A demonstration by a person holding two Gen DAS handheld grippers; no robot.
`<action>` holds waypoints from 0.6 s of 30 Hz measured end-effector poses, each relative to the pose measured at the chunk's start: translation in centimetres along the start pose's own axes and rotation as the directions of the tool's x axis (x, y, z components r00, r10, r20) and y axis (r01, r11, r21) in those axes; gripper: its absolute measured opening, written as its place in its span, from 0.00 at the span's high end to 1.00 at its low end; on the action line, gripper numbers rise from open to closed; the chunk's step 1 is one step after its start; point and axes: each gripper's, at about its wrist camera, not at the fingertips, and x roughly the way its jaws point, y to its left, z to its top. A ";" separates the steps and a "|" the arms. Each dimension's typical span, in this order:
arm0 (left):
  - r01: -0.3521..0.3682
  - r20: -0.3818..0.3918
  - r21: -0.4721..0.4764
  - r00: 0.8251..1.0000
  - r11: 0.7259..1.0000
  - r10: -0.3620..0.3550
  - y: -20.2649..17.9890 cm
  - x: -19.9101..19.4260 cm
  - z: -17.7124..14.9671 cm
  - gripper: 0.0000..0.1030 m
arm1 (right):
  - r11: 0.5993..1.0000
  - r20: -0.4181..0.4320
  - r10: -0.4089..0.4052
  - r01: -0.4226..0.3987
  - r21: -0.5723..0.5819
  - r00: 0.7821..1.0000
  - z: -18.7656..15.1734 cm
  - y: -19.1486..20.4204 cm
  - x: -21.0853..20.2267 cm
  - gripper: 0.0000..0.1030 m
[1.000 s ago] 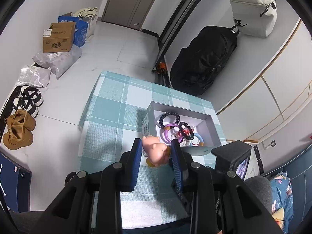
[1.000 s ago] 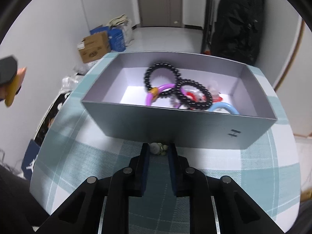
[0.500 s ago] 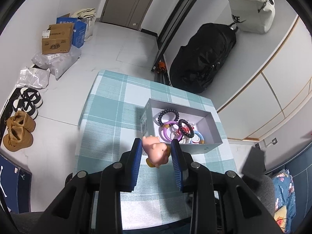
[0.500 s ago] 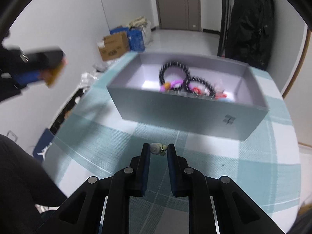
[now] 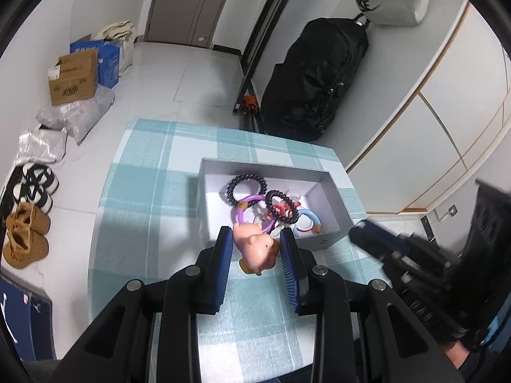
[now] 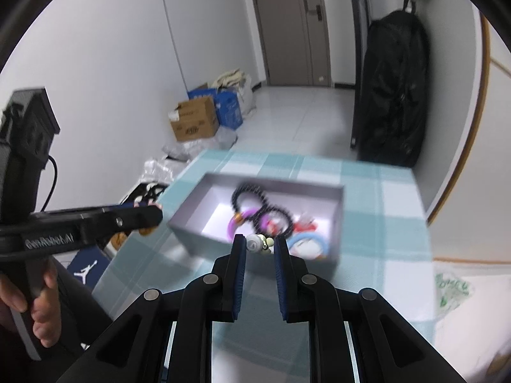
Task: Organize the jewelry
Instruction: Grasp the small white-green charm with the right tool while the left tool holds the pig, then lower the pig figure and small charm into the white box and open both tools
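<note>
A grey open box [image 5: 335,198] [image 6: 191,226] stands on the teal checked tablecloth [image 5: 153,191] and holds dark bead bracelets [image 5: 246,188], a purple ring [image 5: 252,214], a blue ring [image 5: 308,218] and red pieces. My left gripper [image 5: 257,249] is shut on a pink pig figure [image 5: 255,249], held high above the table near the box's near wall. My right gripper [image 6: 259,244] is shut on a small white and cream bead trinket [image 6: 258,243], lifted above the box's near side. The left gripper also shows in the right wrist view [image 6: 95,220], at the left.
A black bag [image 5: 313,76] leans on the wall beyond the table. Cardboard and blue boxes [image 5: 80,73], plastic bags and shoes [image 5: 25,229] lie on the floor to the left. A white cloth with green print [image 6: 460,290] lies at the right.
My right gripper rose from the tablecloth with the trinket and now sits above the box. My left gripper shifted right, closer over the box's near wall, still holding the pig.
</note>
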 end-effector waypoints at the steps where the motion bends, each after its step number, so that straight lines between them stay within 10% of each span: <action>1: -0.006 0.005 0.008 1.000 1.000 0.006 -0.2 0.1 0.2 0.76 | 1.000 0.011 0.003 -0.003 -0.001 1.000 0.4 -0.4 -0.3 0.84; 18: -0.018 -0.009 0.022 1.000 1.000 0.018 -2.6 3.7 3.4 0.76 | 0.989 0.052 0.144 -0.142 -0.044 0.988 4.9 -3.3 1.4 0.84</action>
